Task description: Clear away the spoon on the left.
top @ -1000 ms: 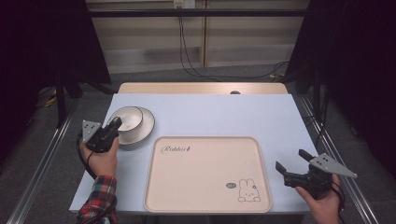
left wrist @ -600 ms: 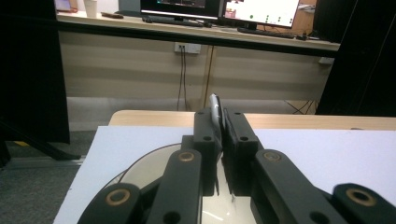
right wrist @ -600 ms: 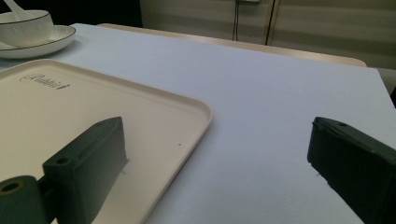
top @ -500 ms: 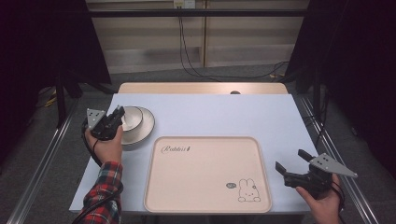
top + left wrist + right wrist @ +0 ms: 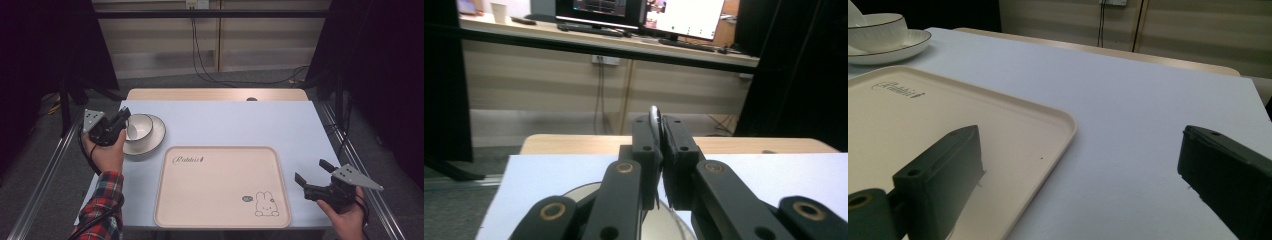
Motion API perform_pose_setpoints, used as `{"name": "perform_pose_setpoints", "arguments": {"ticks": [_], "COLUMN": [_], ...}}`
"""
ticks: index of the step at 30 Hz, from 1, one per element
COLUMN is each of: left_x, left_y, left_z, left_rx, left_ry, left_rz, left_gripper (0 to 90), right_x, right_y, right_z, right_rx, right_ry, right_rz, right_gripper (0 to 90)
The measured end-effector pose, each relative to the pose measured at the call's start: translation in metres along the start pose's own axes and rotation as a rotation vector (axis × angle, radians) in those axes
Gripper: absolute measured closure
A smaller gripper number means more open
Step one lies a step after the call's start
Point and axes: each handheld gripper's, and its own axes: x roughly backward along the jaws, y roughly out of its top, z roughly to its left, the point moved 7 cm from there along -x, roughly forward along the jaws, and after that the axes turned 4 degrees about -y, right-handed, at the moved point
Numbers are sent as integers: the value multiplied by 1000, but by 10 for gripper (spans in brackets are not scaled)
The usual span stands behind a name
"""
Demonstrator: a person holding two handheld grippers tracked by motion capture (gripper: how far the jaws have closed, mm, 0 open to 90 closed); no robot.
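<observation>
A white bowl [image 5: 138, 127] with a dark rim sits tilted on a white plate [image 5: 156, 136] at the table's left. My left gripper [image 5: 122, 121] is shut on the bowl's left rim. In the left gripper view the thin rim [image 5: 654, 116] is pinched between the two jaws, and the plate [image 5: 586, 193] lies below. My right gripper [image 5: 312, 173] stands open near the front right corner, just right of the beige tray [image 5: 220, 185]. In the right gripper view the gripper [image 5: 1078, 160] has nothing between its jaws; the tray [image 5: 948, 110], bowl [image 5: 879, 30] and plate [image 5: 903, 46] lie to its left.
The beige rabbit-print tray fills the front middle of the pale blue table [image 5: 240, 120]. A wooden strip [image 5: 215, 94] runs along the far edge. Metal rails [image 5: 42, 175] flank both sides, and cables [image 5: 200, 55] hang behind.
My left gripper has moved forward along the plate's left side and shut on the bowl's rim, tipping the bowl. The right gripper has not moved.
</observation>
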Motion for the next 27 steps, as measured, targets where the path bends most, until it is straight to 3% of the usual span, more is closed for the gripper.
{"name": "perform_pose_setpoints", "arguments": {"ticks": [5,17,27], "left_x": [4,13,19], "left_y": [8,24,19], "left_z": [-11,-32,-53], "left_rx": [16,45,41], "left_ry": [-62,-159,-259], "left_rz": [14,18,75], "left_gripper": [856,857,857], "right_x": [0,-1,0], "right_y": [0,0,1], "right_z": [0,2,2], "right_rx": [3,7,2], "right_ry": [1,2,4], "right_rz": [1,0,0], "right_gripper": [38,38,39]}}
